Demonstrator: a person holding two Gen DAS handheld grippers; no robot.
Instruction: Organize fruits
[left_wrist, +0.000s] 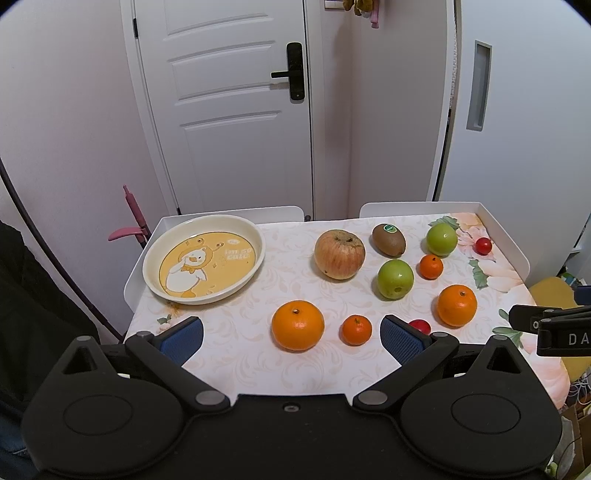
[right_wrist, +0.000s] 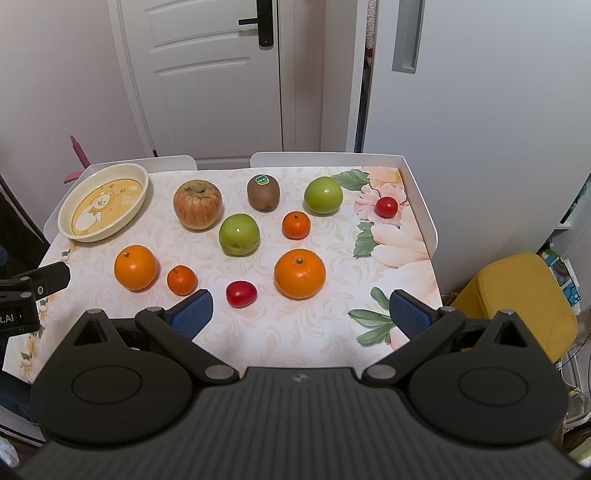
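L tool (left_wrist: 291, 334) & R tool (right_wrist: 301, 314): jaws wide apart, holding nothing.

I am working in a home: panelled door (left_wrist: 236, 110) with lock (left_wrist: 295, 70), floral-cloth table (right_wrist: 332, 325), duck plate (left_wrist: 203, 258), yellow chair (right_wrist: 517, 295).

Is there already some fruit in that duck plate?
No, the duck plate holds nothing but its printed picture, while every fruit, such as the red apple beside it, sits on the tablecloth.
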